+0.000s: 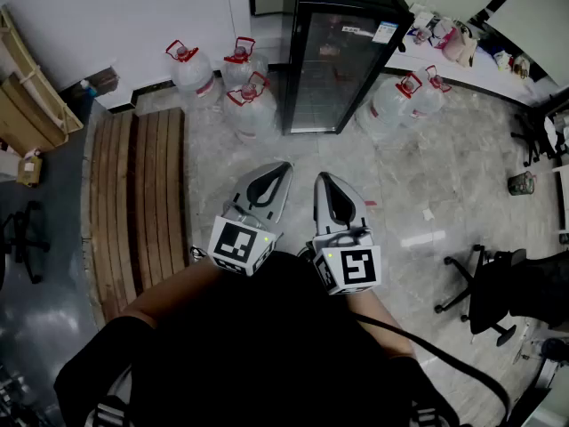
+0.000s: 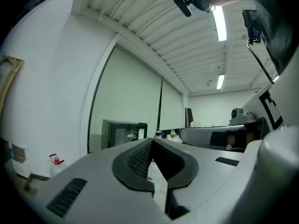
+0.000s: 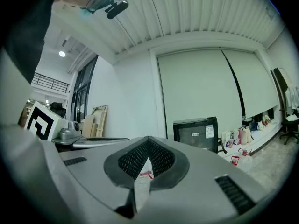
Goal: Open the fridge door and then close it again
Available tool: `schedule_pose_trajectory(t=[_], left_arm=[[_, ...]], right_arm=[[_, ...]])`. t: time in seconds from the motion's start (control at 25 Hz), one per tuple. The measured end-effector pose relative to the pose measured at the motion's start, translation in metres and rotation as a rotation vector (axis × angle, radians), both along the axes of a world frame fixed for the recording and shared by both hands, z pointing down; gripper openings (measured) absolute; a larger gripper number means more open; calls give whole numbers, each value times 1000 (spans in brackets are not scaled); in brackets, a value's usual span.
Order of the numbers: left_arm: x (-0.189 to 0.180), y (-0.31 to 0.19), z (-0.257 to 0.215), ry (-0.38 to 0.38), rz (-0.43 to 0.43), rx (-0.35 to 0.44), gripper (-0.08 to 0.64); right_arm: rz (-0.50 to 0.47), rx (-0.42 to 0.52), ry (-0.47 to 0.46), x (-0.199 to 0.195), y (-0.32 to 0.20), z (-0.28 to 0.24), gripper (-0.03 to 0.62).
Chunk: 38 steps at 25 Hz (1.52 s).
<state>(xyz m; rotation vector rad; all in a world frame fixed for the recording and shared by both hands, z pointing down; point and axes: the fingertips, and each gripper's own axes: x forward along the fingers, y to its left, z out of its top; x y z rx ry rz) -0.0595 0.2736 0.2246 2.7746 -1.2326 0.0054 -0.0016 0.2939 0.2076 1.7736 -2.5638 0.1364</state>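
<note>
Fridge [image 1: 340, 60]: tall black box, glossy and glass-fronted

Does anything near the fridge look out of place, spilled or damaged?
Nothing stands out. The fridge is shut, water jugs stand on both sides of it, and no spill shows on the floor.

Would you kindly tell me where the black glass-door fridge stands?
Head view, top centre: the black glass-door fridge stands against the wall between clear water jugs.
</note>
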Motion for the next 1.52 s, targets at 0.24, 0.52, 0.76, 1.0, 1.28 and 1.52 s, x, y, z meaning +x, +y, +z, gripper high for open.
schedule_pose_trajectory(t=[0.24,0.52,0.76,1.0,1.28,1.52], left_arm=[[-10,-6,6,-16,11,-8,8],[-38,-15,13,-18,47,0,8],[-56,-29,29,-12,61,-34,8],[-42,-81,45,-5,44,-40,8],[5,-182,66,-43,27,-59,8],[34,-277,83,-59,-54,-72,8]], right_arm=[[1,-3,7,-11,-6,4,15],[56,7,-38,-30,-15,11,15],[156,-20,-67,-26,-28,21,15],[184,-64,-64,1,-76,42,15],[109,-85,-47,43,-189,62,15],[29,-72,-33,78,-290,73,15]])
